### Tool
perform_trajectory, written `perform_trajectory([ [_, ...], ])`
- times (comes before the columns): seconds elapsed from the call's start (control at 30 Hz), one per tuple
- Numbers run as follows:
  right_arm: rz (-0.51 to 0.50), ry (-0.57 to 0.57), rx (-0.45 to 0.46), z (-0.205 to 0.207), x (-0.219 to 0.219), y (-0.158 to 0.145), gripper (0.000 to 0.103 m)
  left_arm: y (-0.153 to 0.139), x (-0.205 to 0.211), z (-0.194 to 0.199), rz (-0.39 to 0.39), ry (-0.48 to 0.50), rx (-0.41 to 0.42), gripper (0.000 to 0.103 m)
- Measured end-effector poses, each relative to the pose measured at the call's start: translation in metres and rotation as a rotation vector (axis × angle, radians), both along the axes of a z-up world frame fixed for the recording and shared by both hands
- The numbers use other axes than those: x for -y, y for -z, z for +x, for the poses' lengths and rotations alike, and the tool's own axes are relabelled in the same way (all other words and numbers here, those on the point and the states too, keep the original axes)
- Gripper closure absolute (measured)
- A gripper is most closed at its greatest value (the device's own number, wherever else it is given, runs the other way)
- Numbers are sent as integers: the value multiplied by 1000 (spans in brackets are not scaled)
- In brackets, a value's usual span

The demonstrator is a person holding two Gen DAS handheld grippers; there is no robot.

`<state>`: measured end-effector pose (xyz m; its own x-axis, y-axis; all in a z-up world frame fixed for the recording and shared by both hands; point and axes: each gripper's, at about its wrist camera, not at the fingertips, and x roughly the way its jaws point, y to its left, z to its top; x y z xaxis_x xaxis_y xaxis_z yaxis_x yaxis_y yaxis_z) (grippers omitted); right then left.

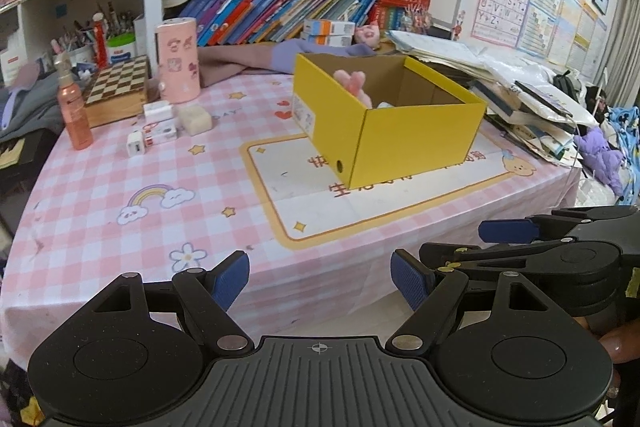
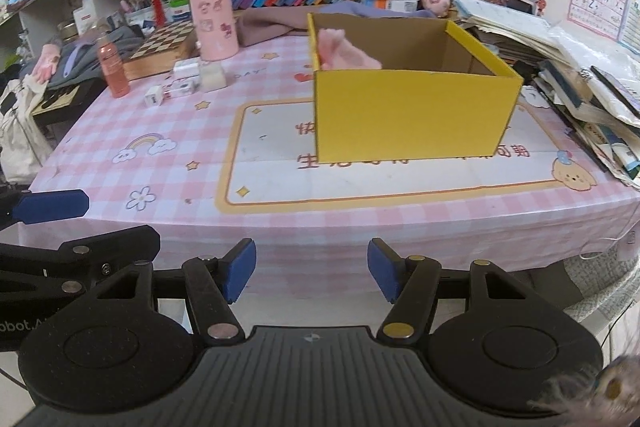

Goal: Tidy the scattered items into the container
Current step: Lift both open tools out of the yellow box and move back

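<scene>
The big worktop wears a pink checked cloth with stars, a rainbow and a flower on it. It fills most of both views.

On it, right of the middle, sits the open yellow cardboard box. It is long and turned a bit, so one corner points toward the left camera, and in the right wrist view its long yellow side faces us. Inside it, at the far left end, lies a soft pink toy with something pale beside it. I cannot tell what the pale thing is. The rest of the box is hidden by its walls.

The left hand-held gripper and the right hand-held gripper both hang low at the near edge of the worktop, side by side. Each has its blue pads spread wide apart, and neither holds anything.

The little things not yet in the box lie far off, ahead and to the left of both grippers and well apart from the box. There is a peach-pink clear bottle standing up, a pale squishy block, a white plug cube and small white packets just beside it. They are all near each other. The left hand-held gripper is on their side, so I think it is the nearer one to reach them. Then each thing has to travel right to the box.
</scene>
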<state>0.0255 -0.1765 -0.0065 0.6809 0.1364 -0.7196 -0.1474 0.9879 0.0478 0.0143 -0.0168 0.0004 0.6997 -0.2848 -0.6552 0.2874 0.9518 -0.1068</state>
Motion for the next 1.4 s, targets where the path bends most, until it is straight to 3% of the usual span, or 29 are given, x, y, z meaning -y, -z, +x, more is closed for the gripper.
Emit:
perform_trajectory([
  [0.9,5,-252,-13,18,-88,1,41,1,-80,-16,4,-251,-10,23],
  [1.4,7,-301,-40,56,-113,10,41,9,-99,16,8,-302,-35,23],
])
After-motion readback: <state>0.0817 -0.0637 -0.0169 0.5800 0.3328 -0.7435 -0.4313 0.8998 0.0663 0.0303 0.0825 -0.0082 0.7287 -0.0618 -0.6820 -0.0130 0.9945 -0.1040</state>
